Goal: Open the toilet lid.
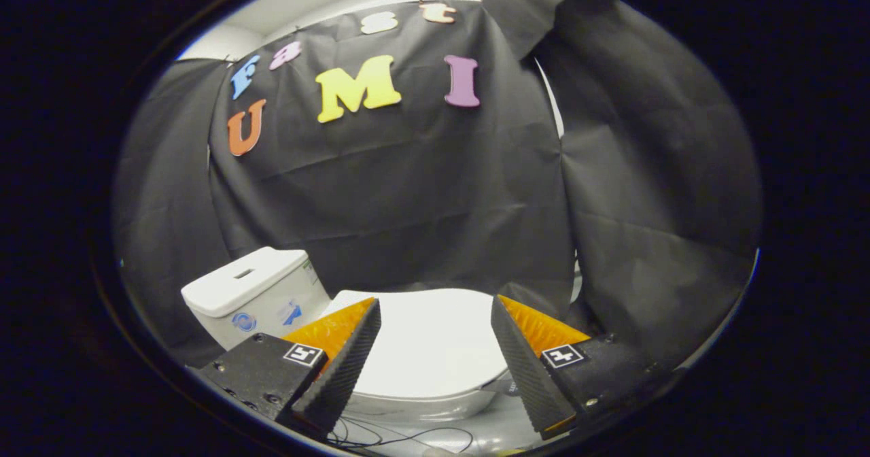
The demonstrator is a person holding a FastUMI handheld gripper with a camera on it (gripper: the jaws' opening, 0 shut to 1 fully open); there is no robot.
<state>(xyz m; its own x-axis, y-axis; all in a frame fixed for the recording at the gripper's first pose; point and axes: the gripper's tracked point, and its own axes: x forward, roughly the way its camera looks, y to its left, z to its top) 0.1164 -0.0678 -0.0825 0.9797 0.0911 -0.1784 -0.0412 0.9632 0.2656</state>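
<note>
Tank stickers (pixel 243 322): nothing legible.

You are in a mock bathroom set up in a recording booth: a white toilet (pixel 435 348) with its tank (pixel 251 294) at lower left stands against draped black cloth (pixel 408 192), and loose cables (pixel 394 436) trail on the floor at bottom centre.
</note>
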